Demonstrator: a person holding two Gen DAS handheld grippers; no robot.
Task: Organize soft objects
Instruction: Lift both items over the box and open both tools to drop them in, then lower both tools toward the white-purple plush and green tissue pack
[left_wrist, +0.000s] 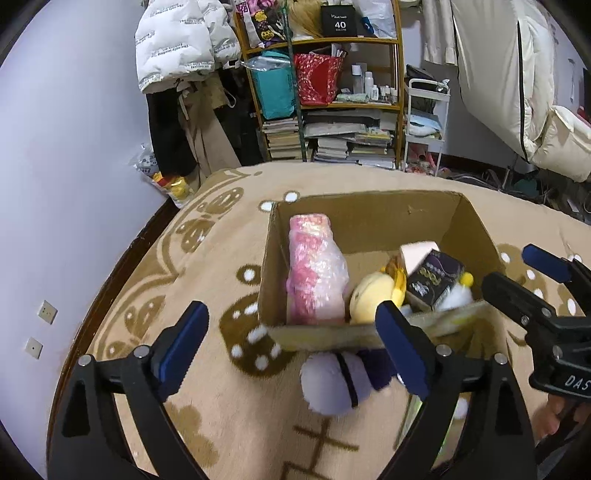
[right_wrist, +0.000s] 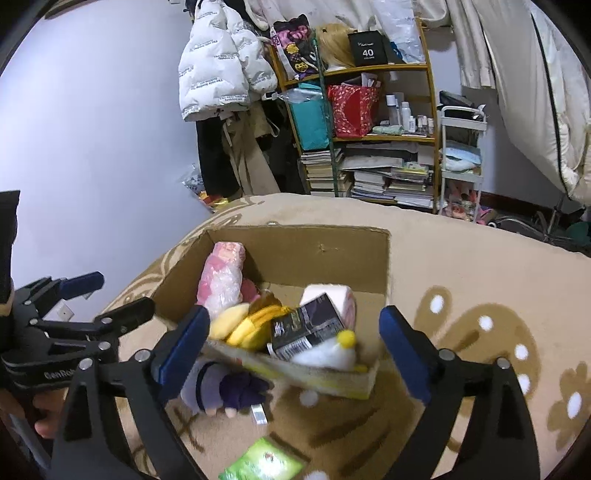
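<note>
An open cardboard box (left_wrist: 369, 218) (right_wrist: 317, 251) sits on the beige bed cover. Inside lie a pink bubble-wrapped bundle (left_wrist: 314, 273) (right_wrist: 221, 277), a yellow plush (left_wrist: 369, 291) (right_wrist: 247, 325), a dark carton (left_wrist: 434, 277) (right_wrist: 306, 328), a pink-white block (left_wrist: 419, 253) (right_wrist: 332, 295) and a white plush with a yellow pom (right_wrist: 328, 352). A purple plush (left_wrist: 332, 380) (right_wrist: 221, 387) lies on the cover just in front of the box's near wall. My left gripper (left_wrist: 291, 350) is open above the purple plush. My right gripper (right_wrist: 295, 354) is open and empty over the box's near wall.
A green packet (right_wrist: 262, 461) lies on the cover near the right gripper. Behind the bed stand a cluttered shelf (left_wrist: 332, 92) of books and bags, hanging coats (left_wrist: 184, 48) and a white cart (left_wrist: 424, 122). The wall is at the left.
</note>
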